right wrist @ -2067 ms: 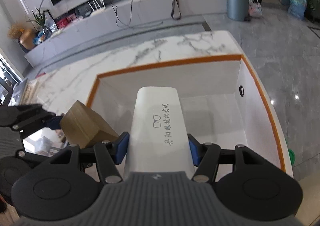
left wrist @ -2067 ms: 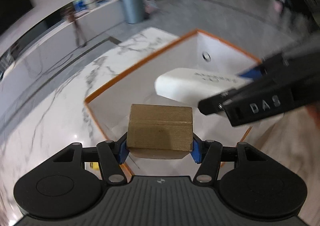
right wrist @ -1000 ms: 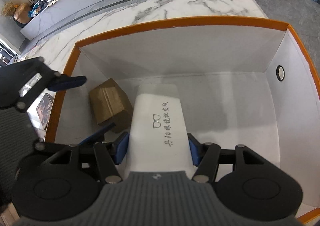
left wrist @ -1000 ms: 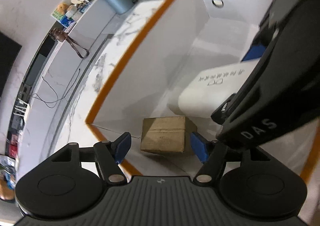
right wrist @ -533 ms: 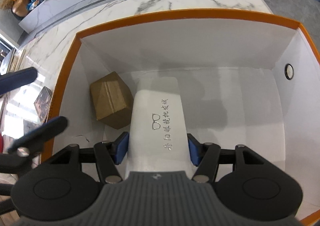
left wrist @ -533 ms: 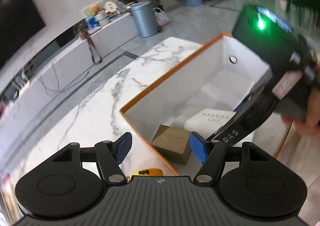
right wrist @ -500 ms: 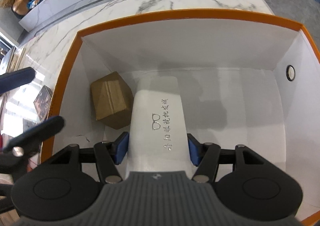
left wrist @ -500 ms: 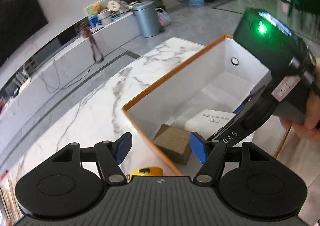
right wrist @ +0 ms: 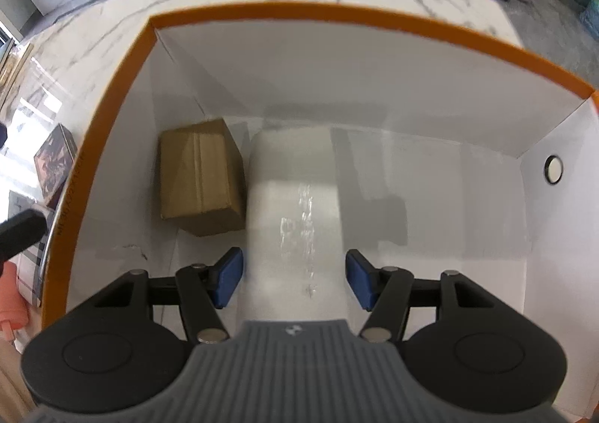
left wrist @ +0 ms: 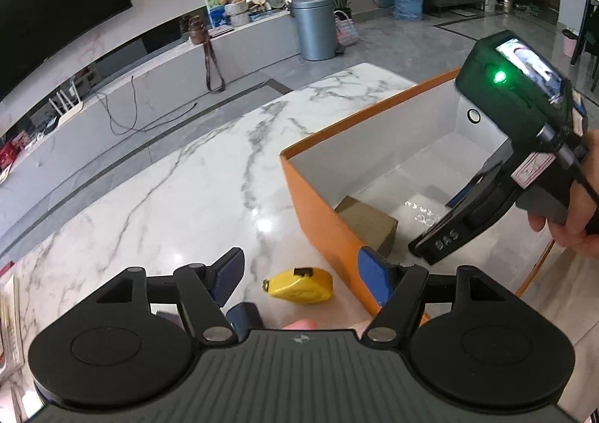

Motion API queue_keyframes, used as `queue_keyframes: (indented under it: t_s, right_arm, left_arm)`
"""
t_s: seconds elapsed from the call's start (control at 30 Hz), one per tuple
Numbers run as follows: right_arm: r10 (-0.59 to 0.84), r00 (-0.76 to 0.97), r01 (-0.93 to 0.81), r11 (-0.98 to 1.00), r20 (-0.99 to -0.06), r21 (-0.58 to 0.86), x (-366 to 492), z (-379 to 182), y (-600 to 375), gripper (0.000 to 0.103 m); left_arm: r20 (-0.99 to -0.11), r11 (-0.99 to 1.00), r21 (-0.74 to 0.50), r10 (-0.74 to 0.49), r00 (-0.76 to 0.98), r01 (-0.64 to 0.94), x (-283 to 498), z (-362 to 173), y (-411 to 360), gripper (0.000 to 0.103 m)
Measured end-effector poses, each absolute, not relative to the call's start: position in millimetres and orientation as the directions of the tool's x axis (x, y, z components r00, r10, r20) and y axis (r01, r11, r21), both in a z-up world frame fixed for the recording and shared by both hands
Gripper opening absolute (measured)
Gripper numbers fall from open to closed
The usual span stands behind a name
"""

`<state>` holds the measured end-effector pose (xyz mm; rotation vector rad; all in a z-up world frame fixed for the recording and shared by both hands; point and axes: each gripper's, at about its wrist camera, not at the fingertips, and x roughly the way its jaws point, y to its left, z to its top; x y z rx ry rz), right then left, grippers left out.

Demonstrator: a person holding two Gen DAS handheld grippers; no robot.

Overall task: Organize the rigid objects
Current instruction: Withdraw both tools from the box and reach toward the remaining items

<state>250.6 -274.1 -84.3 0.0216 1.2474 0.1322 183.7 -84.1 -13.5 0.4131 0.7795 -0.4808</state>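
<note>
An orange-rimmed white box (right wrist: 284, 12) stands on the marble table; it also shows in the left wrist view (left wrist: 318, 194). A brown cardboard box (right wrist: 198, 175) lies in its left corner, also seen in the left wrist view (left wrist: 368, 224). A white glasses case (right wrist: 295, 205) lies on the box floor beside it. My right gripper (right wrist: 294, 280) is open, its pads just clear of the case's sides. My left gripper (left wrist: 303, 275) is open and empty above a yellow tape measure (left wrist: 299, 286) on the table outside the box.
The right hand-held gripper body (left wrist: 513, 145) reaches into the box from the right. A dark patterned box (right wrist: 54, 160) and other items lie on the table left of the orange box. The marble tabletop (left wrist: 168, 198) stretches to the far left.
My left gripper let go of the cardboard box in the orange box and drew back out over the table. My right gripper set the glasses case down and opened.
</note>
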Motion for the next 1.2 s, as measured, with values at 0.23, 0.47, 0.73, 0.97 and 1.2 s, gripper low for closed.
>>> queue_keyframes:
  t_s: [0.23, 0.47, 0.73, 0.97, 1.2]
  right_arm:
    - [0.092, 0.35, -0.082, 0.994, -0.932, 0.067, 243, -66, -276, 0.063]
    - [0.141, 0.519, -0.125, 0.988, -0.843, 0.088, 213, -29, -275, 0.063]
    - [0.187, 0.679, -0.206, 0.977, -0.71, 0.06, 180, 9, -250, 0.063]
    - [0.304, 0.655, -0.311, 0.943, -0.691, 0.119, 173, 21, -198, 0.062]
    - [0.375, 0.563, -0.406, 0.902, -0.737, 0.149, 171, 3, -142, 0.055]
  left_arm:
    - [-0.741, 0.838, 0.152, -0.255, 0.621, 0.525, 179, -8, -74, 0.082]
    - [-0.736, 0.86, 0.115, -0.263, 0.623, 0.497, 168, 6, -59, 0.082]
    - [-0.764, 0.907, 0.118, -0.177, 0.621, 0.405, 161, 15, -20, 0.081]
    - [-0.799, 0.966, 0.059, -0.107, 0.592, 0.254, 161, 12, 28, 0.079]
    - [-0.827, 0.981, 0.028, -0.086, 0.556, 0.193, 163, -4, 63, 0.078]
